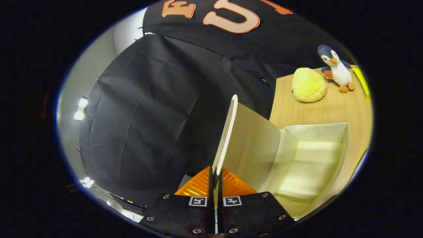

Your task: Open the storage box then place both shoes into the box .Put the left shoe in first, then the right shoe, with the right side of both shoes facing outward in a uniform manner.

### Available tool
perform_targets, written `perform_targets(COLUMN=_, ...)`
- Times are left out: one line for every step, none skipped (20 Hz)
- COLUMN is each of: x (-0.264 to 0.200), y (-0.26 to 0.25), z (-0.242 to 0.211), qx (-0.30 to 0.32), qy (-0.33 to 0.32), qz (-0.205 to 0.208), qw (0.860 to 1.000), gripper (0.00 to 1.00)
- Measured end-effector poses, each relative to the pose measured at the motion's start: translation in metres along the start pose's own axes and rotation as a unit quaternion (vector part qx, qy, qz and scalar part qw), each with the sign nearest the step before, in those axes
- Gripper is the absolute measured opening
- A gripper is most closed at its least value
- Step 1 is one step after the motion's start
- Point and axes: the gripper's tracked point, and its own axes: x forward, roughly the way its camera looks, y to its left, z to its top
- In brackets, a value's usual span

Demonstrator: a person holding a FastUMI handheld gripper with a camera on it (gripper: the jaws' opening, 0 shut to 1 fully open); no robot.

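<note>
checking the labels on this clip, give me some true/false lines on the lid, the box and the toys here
1. The gripper is shut on the lid of the storage box. True.
2. The lid lies flat on the box. False: it is raised, so the box is open.
3. A shoe is inside the box. False: the visible interior holds none.
4. A penguin plush stands beside a yellow round plush on the wooden table beyond the box. True.
</note>
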Motion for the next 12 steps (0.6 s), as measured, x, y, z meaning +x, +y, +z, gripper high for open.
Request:
perform_targets(x=0.013, y=0.002, z=-0.001, qx=0.002, qy=0.004, qz=-0.003, qw=1.000, gripper=0.03)
perform_targets(x=0.024, y=0.004, z=-0.002, qx=0.004, qy=0.004, qz=-0.001, qw=1.000, gripper=0.03)
perform_targets(x=0.035, y=0.007, z=-0.002, qx=0.005, qy=0.003, qz=-0.001, qw=1.000, gripper=0.05)
perform_targets(x=0.043, y=0.008, z=-0.004, qx=0.003, qy=0.006, qz=-0.007, qw=1.000, gripper=0.07)
perform_targets(x=0.047, y=0.008, z=-0.006, qx=-0.001, qy=0.008, qz=-0.021, qw=1.000, gripper=0.12)
perform_targets(x=0.055, y=0.007, z=-0.008, qx=-0.002, qy=0.012, qz=-0.029, qw=1.000, gripper=0.16)
perform_targets(x=0.056, y=0.005, z=-0.007, qx=-0.001, qy=0.013, qz=-0.033, qw=0.999, gripper=0.26)
perform_targets(x=0.056, y=0.003, z=-0.005, qx=-0.003, qy=0.010, qz=-0.039, qw=0.999, gripper=0.32)
perform_targets(x=0.050, y=-0.001, z=-0.001, qx=-0.010, qy=0.002, qz=-0.047, qw=0.999, gripper=0.45)
perform_targets(x=0.045, y=-0.010, z=0.001, qx=-0.021, qy=-0.008, qz=-0.059, qw=0.998, gripper=0.53)
perform_targets(x=0.039, y=-0.017, z=0.005, qx=-0.033, qy=-0.018, qz=-0.074, qw=0.997, gripper=0.65)
perform_targets(x=0.029, y=-0.026, z=0.009, qx=-0.046, qy=-0.027, qz=-0.091, qw=0.994, gripper=0.70)
